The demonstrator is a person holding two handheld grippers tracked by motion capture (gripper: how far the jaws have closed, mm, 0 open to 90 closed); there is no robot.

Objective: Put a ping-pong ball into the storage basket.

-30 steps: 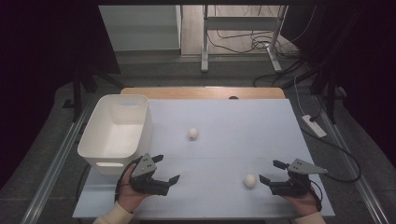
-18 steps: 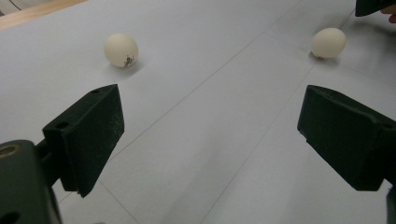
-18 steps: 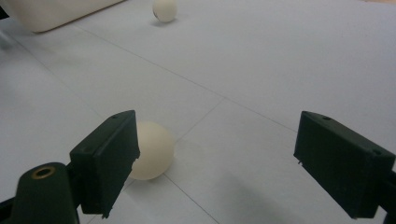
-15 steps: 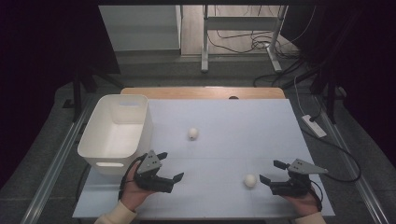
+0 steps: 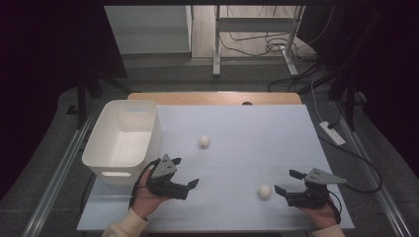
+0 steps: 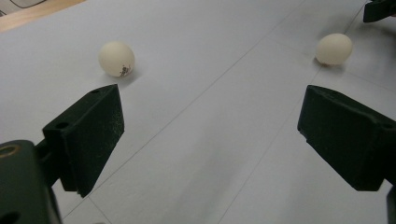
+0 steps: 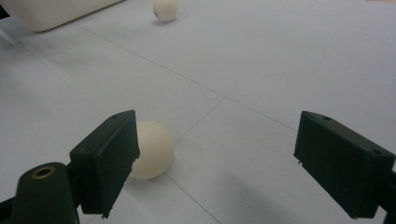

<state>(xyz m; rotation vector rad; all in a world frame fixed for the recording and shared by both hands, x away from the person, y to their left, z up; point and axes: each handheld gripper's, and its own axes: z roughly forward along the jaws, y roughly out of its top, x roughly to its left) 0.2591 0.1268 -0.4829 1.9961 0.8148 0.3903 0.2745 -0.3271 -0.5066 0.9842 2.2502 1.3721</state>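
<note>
Beside the white bin (image 5: pixel 123 140), which sits at the left edge of the pale blue surface (image 5: pixel 247 123), the left claw (image 5: pixel 185 173) rests low over the sheet with its jaws spread wide and nothing between them. Its own view looks across bare surface toward two eggs: a speckled egg (image 6: pixel 116 58) well ahead at the left, and a plain egg (image 6: pixel 333 48) farther off at the right. From above, the speckled egg (image 5: pixel 204 141) lies just to the right of the bin, apart from its wall, while the plain egg (image 5: pixel 264 191) lies well away from the bin toward the near right corner. The right claw (image 5: pixel 285 183) sits farther still from the bin, just beyond the plain egg, jaws wide apart and holding nothing. In the right gripper view that egg (image 7: pixel 154 148) lies close against the inner face of one jaw; actual contact cannot be told.
</note>
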